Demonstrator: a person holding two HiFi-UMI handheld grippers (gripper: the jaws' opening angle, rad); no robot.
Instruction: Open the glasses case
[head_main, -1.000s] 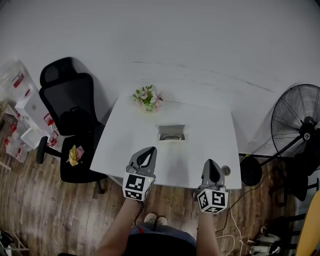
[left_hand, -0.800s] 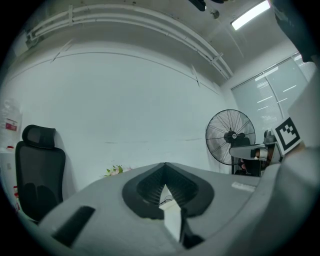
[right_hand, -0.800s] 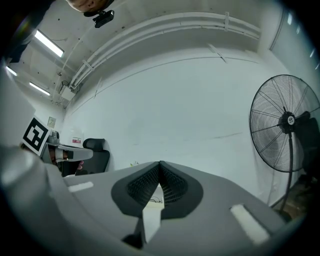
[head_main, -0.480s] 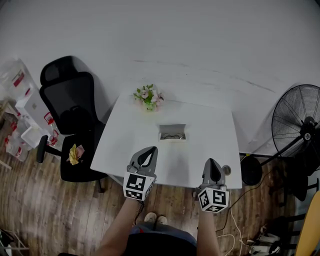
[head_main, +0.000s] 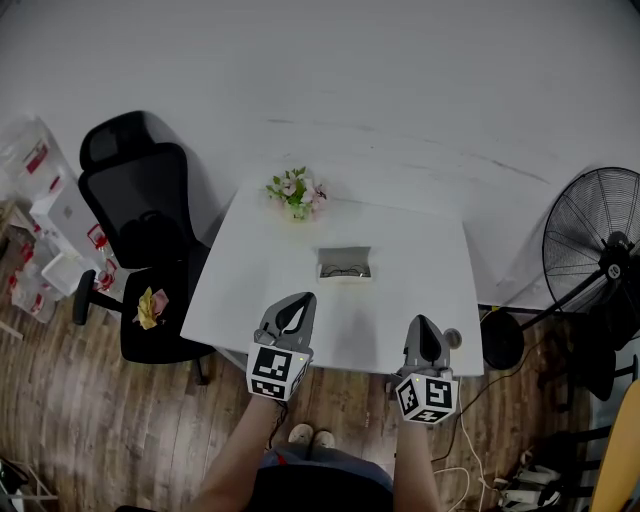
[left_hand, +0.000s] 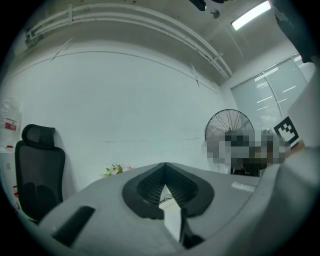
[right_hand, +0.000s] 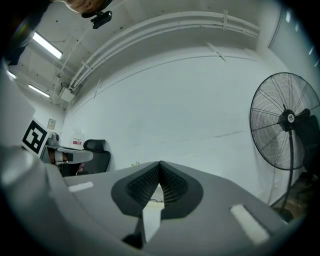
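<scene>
A small grey glasses case (head_main: 345, 264) lies in the middle of the white table (head_main: 410, 300), with a pair of glasses showing at it. Both grippers hover level at the table's near edge, well short of the case. My left gripper (head_main: 298, 299) is shut with nothing in it, its tips meeting in the left gripper view (left_hand: 164, 164). My right gripper (head_main: 421, 321) is also shut and empty, its tips closed in the right gripper view (right_hand: 160, 163). Through the gap under each pair of pads I glimpse the glasses (left_hand: 168, 198) (right_hand: 156, 200) on the table.
A bunch of flowers (head_main: 296, 196) stands at the table's far left. A black office chair (head_main: 140, 220) with a yellow object (head_main: 148, 310) on its seat is left of the table. A floor fan (head_main: 600, 245) stands to the right. Boxes (head_main: 45, 200) sit far left.
</scene>
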